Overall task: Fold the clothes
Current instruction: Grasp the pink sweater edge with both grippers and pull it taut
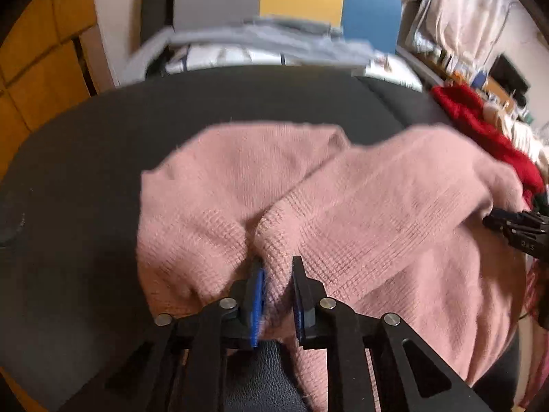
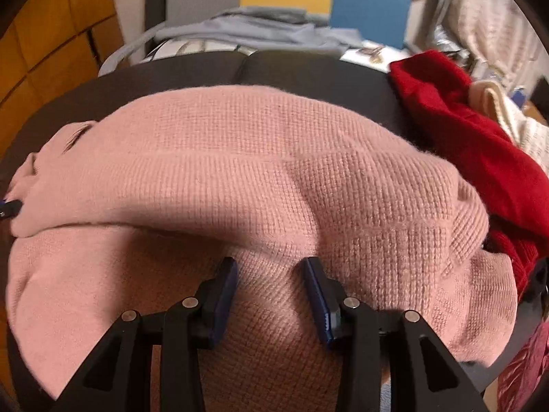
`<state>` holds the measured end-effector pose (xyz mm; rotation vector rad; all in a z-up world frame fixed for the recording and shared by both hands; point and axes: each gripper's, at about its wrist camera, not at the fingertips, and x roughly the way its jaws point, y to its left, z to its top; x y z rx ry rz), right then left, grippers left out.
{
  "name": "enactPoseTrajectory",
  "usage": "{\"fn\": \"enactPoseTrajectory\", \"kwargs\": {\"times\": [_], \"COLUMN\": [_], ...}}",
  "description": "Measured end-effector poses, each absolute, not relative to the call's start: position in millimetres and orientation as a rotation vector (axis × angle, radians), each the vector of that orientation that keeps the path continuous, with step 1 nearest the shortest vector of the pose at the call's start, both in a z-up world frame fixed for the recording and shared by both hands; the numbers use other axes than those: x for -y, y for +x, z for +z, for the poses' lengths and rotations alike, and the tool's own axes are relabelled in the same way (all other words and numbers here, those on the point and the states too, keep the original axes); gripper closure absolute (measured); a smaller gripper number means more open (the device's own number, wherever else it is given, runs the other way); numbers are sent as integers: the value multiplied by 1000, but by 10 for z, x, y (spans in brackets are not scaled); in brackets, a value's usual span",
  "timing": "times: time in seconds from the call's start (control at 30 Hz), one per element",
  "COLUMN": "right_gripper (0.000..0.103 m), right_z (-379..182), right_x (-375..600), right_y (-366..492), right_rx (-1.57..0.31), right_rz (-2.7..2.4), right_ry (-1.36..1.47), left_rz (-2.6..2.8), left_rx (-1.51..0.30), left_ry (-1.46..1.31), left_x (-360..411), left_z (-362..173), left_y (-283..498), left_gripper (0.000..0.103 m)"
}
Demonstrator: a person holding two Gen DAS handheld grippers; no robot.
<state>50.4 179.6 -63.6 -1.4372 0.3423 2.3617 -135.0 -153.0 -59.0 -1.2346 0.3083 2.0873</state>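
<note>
The left gripper [image 1: 278, 274] has its fingers narrowed onto a pinched fold of the pink knit sweater [image 1: 343, 206]. The right gripper [image 2: 269, 274] grips a wider bunch of it. The sweater lies folded on the dark counter [image 1: 103, 144]; a red garment [image 2: 463, 120] sits beyond.

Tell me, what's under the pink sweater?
The pink sweater lies on a dark padded surface that shows around its edges. Whatever is beneath the sweater's middle is covered, so I can't tell.

Fuzzy pink knit sweater [image 2: 260, 171]
</note>
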Motion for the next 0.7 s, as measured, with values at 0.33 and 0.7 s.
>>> {"fn": "enactPoseTrajectory", "kwargs": {"times": [0.33, 0.7], "right_gripper": [50, 37], "right_z": [60, -792], "right_x": [-2809, -2932], "right_y": [-144, -880], "right_rx": [-495, -438], "right_rz": [2523, 2455], "right_ry": [-1278, -1882], "left_rz": [2125, 1893], "left_rx": [51, -654], "left_ry": [-1191, -1198], "left_x": [1272, 278], "left_z": [-94, -1035], "left_y": [-1965, -1560], "left_gripper": [15, 6]}}
